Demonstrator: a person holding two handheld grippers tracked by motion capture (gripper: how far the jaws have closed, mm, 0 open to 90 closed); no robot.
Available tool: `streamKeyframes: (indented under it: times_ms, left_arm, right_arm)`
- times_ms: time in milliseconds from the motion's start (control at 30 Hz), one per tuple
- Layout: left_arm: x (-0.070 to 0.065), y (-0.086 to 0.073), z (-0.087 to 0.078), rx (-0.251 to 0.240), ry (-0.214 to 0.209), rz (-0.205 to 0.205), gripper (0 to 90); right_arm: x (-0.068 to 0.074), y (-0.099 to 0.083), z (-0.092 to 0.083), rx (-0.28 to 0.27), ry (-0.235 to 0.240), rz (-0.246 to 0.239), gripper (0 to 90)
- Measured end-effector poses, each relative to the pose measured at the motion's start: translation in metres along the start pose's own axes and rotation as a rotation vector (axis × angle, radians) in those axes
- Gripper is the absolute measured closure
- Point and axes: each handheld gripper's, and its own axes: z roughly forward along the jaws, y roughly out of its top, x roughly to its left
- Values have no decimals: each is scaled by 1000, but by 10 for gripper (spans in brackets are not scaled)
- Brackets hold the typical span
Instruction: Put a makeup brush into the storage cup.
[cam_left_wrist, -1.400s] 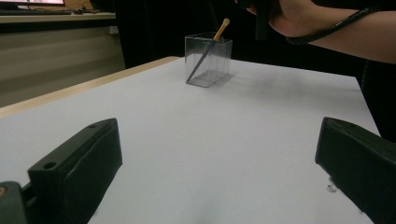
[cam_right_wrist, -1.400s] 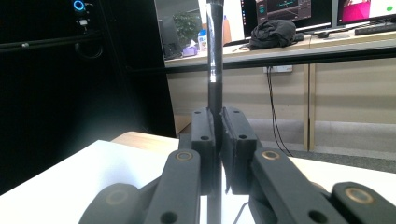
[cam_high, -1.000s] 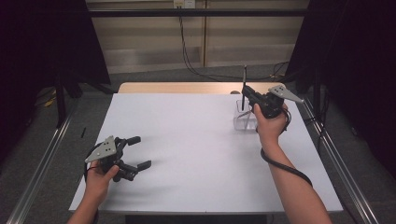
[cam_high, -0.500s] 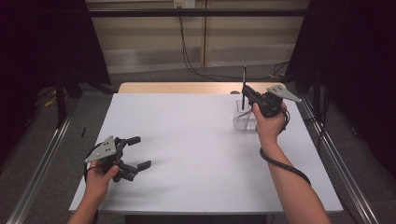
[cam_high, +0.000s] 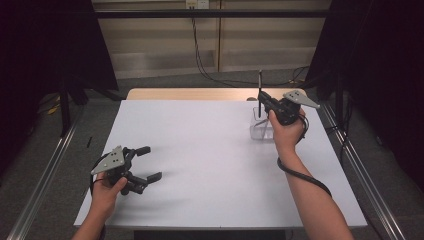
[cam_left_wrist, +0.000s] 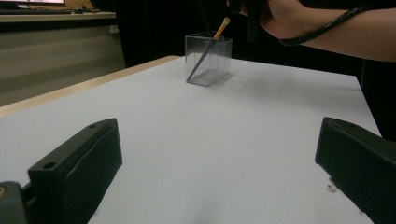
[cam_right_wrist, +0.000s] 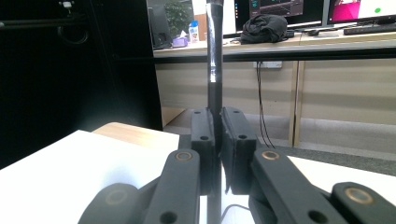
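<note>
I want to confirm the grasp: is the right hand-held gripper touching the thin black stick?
Touching. In the right gripper view, the right hand-held gripper has both jaws pressed against the upright thin black stick, no gap.

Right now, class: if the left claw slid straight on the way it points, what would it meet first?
Probably the clear box holding a tan-tipped stick; bare white table lies before the left claw, though depth is uncertain.

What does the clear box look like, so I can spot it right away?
Look at the white table, far right part, just below the right gripper. The clear box is a small see-through open-topped container, and a thin stick with an orange tip leans inside it.
</note>
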Motion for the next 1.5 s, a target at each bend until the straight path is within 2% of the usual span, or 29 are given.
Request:
streamKeyframes:
  times_ms: [467, 967, 1500]
  left_arm:
    - [1, -1, 0, 2, -3, -2, 4]
    - [2, -2, -1, 3, 2, -5, 5]
    - [2, -2, 0, 2, 0, -6, 4]
  right_arm:
    - [0, -2, 2, 8, 1, -15, 845]
    - [3, -10, 11, 45, 15, -30, 845]
    - [3, -15, 10, 77, 22, -51, 844]
